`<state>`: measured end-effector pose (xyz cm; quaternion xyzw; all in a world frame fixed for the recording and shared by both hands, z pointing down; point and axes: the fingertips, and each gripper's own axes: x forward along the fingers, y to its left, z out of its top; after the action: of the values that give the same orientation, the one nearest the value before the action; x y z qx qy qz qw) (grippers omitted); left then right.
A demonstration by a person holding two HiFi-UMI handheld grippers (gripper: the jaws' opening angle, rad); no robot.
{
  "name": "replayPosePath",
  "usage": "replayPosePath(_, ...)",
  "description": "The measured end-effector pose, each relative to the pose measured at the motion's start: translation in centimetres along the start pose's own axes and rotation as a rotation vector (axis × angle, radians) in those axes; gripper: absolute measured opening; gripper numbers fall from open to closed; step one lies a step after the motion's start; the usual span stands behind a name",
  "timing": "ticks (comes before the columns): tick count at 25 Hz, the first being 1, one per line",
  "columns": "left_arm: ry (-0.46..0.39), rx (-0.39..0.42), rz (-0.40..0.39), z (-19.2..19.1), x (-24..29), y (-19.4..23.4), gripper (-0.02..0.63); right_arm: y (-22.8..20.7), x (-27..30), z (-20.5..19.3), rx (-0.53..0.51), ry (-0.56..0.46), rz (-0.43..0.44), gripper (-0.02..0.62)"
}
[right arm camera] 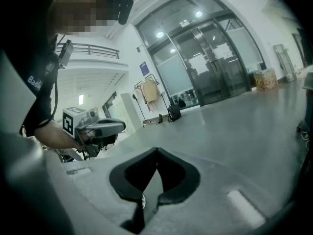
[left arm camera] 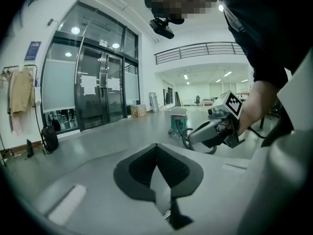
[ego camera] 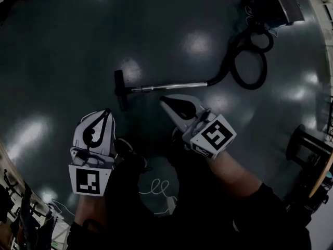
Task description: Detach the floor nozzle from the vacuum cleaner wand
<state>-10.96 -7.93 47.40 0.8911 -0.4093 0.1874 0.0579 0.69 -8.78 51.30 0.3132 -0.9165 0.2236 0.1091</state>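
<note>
The vacuum cleaner lies on the dark floor (ego camera: 62, 46). Its metal wand (ego camera: 169, 86) runs almost level across the head view and rises a little to the right. The floor nozzle (ego camera: 120, 90) is joined to the left end of the wand. It is a black bar, and its long axis crosses the wand, so it stands nearly upright in the picture. Its neck points to the right, along the wand. From the right end of the wand the black hose (ego camera: 250, 61) bends upward, makes a loop, and goes to the canister (ego camera: 276, 7) far up and to the right of the wand.

The left gripper (ego camera: 107, 111) is below the wand's left end, just under the nozzle, and its tips point up toward the nozzle. Its jaws are pressed together with nothing between them. The right gripper (ego camera: 163, 99) is just below the middle of the wand, with its tips pointing up and left. Its jaws are also fully together and hold nothing. Neither gripper touches the wand or the nozzle. A thin white cable (ego camera: 156, 186) lies well below the wand, between the person's arms.
</note>
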Motion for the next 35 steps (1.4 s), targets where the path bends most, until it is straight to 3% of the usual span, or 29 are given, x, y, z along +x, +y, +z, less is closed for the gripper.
replayPosePath(8,-0.017,-0.01,-0.042,-9.8,6.2,0.2,0.002,-4.0,6.2,-9.0,-0.092,0.051,0.069,0.002)
replayPosePath(13,-0.028,0.002,-0.149,-12.4,9.7,0.2,0.002,-5.0,8.6,-12.4,-0.166,0.089,0.16,0.002)
replayPosePath(19,-0.001,0.046,-0.257,-17.3,13.5,0.4,0.002,-7.0,11.0,-17.4,-0.135,0.156,0.242,0.002)
replayPosePath(23,0.005,0.035,-0.338,-20.5,15.4,0.0,0.002,-8.1,12.1,-20.8,-0.198,0.225,0.281,0.002)
replayPosePath(28,0.128,0.158,-0.443,-27.4,17.6,-1.2,0.002,-9.1,13.5,-27.1,-0.351,0.382,0.328,0.002)
replayPosePath(30,0.215,0.216,-0.485,-31.0,18.2,-1.9,0.007,-9.9,14.2,-30.3,-0.384,0.457,0.328,0.042)
replayPosePath(35,0.422,0.378,-0.585,-40.1,18.6,-3.7,0.119,-10.8,15.4,-38.3,-0.525,0.656,0.339,0.132)
